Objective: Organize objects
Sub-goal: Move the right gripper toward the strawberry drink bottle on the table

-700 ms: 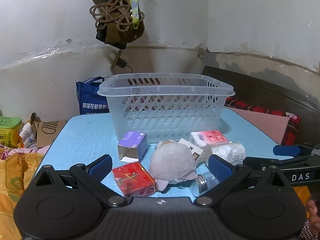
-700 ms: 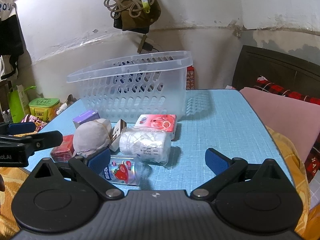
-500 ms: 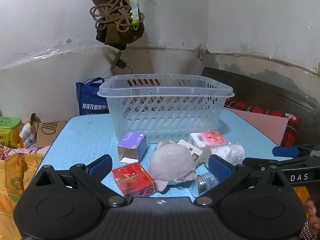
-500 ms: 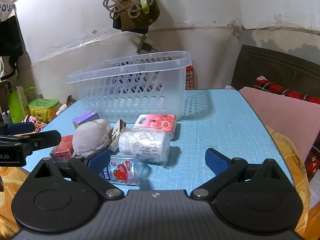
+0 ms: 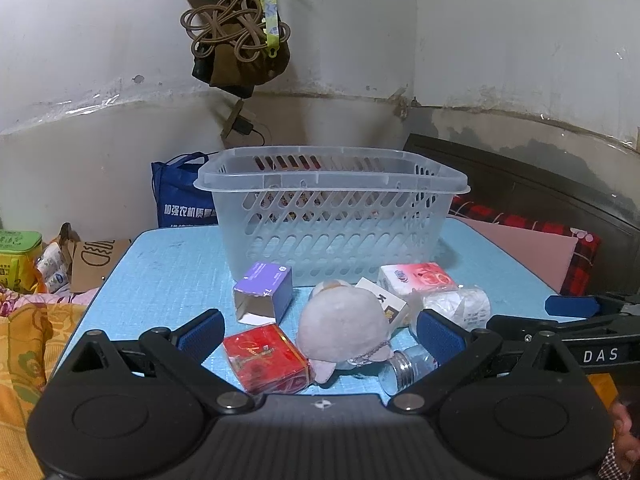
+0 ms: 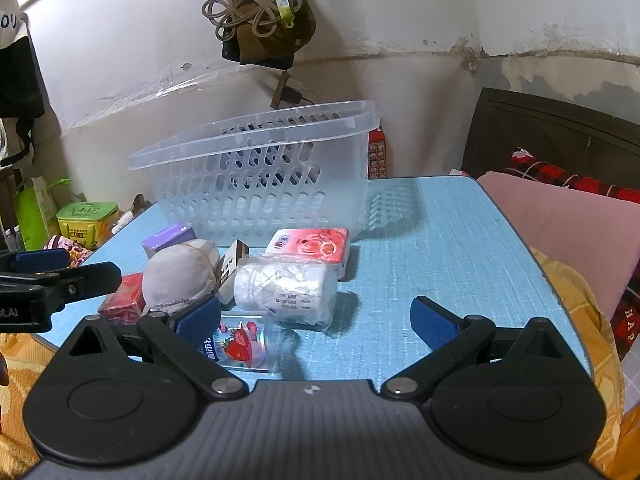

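Observation:
A clear slotted basket [image 5: 332, 216] [image 6: 260, 184] stands at the back of the blue table [image 5: 168, 276] [image 6: 432, 240]. In front lie a purple box [image 5: 262, 298], a red box [image 5: 266, 356], a grey plush toy [image 5: 340, 326] [image 6: 180, 276], a pink tissue pack [image 5: 416, 278] [image 6: 310, 246], a wrapped white roll [image 6: 286, 286] and a strawberry-label bottle [image 6: 240, 346]. My left gripper [image 5: 320, 332] is open and empty, low over the red box and plush. My right gripper [image 6: 316, 320] is open and empty, above the bottle and roll.
A blue bag [image 5: 180, 204] stands behind the table at left. Green tins and cartons [image 6: 86, 220] sit off the left edge. A dark headboard and pink pillow [image 6: 560, 220] lie to the right. Cords and bags [image 5: 236, 36] hang on the wall.
Both grippers have shifted only slightly; the scene sits marginally lower in the left view. Nothing was grasped or moved.

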The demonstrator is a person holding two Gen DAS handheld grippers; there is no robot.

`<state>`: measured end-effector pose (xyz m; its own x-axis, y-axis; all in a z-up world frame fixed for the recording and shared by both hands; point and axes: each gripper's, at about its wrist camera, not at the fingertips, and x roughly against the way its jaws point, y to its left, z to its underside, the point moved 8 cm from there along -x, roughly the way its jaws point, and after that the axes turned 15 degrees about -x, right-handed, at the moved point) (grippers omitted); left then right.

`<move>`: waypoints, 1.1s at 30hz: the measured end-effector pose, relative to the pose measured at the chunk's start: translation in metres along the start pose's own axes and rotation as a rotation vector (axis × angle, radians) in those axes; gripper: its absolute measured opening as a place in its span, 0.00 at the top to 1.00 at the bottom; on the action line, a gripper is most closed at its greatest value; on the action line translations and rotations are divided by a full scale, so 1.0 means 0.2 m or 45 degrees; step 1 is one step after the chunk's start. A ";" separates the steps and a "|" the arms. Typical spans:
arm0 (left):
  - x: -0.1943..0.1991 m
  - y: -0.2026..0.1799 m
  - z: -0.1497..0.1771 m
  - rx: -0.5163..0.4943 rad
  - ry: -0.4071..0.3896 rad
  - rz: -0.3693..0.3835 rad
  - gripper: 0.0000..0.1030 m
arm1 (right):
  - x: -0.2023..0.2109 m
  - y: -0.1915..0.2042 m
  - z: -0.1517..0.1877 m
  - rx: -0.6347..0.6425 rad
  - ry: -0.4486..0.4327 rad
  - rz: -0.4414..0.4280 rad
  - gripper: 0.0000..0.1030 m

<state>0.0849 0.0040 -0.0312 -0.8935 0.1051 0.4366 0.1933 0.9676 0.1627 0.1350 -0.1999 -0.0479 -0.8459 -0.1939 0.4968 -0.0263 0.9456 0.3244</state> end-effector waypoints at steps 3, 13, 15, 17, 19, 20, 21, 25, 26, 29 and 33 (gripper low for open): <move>0.00 0.00 0.00 0.003 -0.002 0.000 0.00 | 0.00 0.00 0.00 -0.003 0.002 -0.003 0.00; -0.01 0.01 0.01 0.015 -0.007 0.000 0.00 | 0.00 0.02 0.00 -0.015 0.000 -0.037 0.00; -0.01 0.01 0.01 0.014 -0.007 0.000 0.00 | 0.00 0.02 0.00 -0.014 0.000 -0.039 0.00; -0.01 0.02 0.01 0.016 -0.008 -0.001 0.00 | 0.00 0.02 0.00 -0.013 -0.001 -0.038 0.00; -0.01 0.02 0.01 0.020 -0.008 -0.002 0.00 | 0.00 0.02 0.00 -0.013 -0.002 -0.042 0.00; -0.01 0.02 0.01 0.022 -0.008 -0.002 0.00 | 0.00 0.03 0.00 -0.013 -0.003 -0.044 0.00; -0.02 0.03 0.01 0.024 -0.008 -0.002 0.00 | 0.00 0.03 0.00 -0.013 -0.003 -0.046 0.00; -0.02 0.03 0.02 0.027 -0.008 0.001 0.00 | 0.00 0.03 0.00 -0.016 0.001 -0.061 0.00; -0.02 0.03 0.02 0.026 -0.009 0.000 0.00 | 0.00 0.03 0.00 -0.018 0.002 -0.068 0.00; -0.02 0.05 0.03 0.031 -0.013 -0.012 0.00 | 0.00 0.04 0.01 -0.024 0.004 -0.080 0.00; -0.02 0.10 0.04 0.056 -0.016 -0.037 0.00 | -0.01 0.05 0.02 -0.019 0.007 -0.087 0.00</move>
<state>0.0886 0.0258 -0.0369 -0.9036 0.0795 0.4208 0.1495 0.9794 0.1361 0.1345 -0.1893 -0.0498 -0.8393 -0.2598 0.4776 -0.0764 0.9260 0.3696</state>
